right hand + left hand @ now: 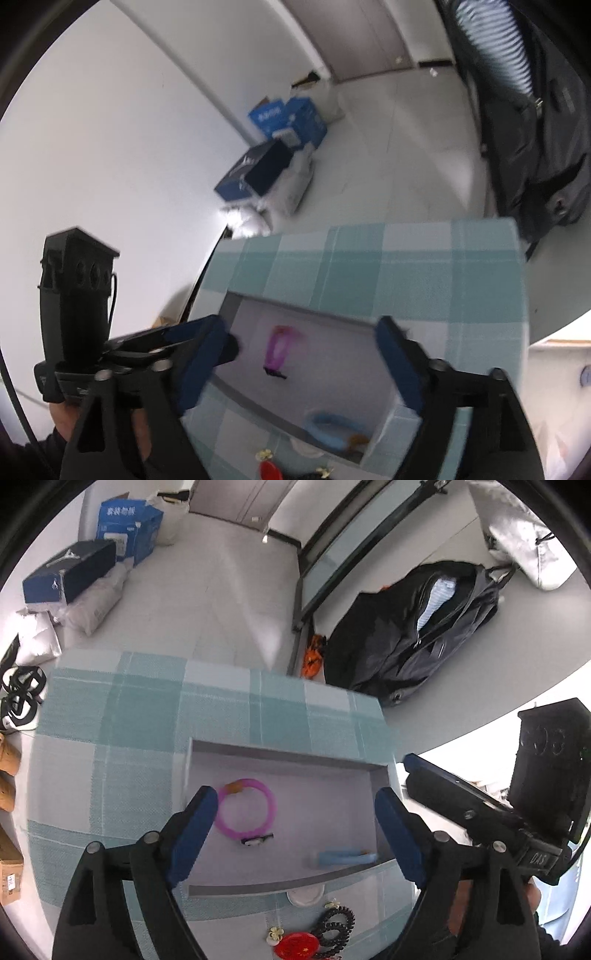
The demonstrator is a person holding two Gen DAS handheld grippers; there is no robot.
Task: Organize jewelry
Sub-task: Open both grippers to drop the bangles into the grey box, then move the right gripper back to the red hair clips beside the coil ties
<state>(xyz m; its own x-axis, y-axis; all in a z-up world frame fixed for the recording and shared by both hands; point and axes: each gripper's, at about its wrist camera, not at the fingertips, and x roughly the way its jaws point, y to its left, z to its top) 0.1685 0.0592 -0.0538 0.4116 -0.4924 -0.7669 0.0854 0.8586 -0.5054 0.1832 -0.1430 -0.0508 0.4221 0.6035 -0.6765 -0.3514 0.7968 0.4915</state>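
A: Where's the pink bracelet (246,809)?
B: Flat in the shallow grey tray (280,755), near its left end; a blue bracelet (345,858) lies by the front wall.
A: Jaws?
B: Left gripper (295,834) and right gripper (295,363) both spread wide, empty, over the tray.
A: Surface?
B: Teal-checked cloth on the table (147,709); pale tiled floor (229,590) beyond.

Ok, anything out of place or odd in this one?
Nothing damaged or spilled. The pink bracelet and blue bracelet lie in the box; the black coil tie and red disc sit outside on the cloth, unsorted.
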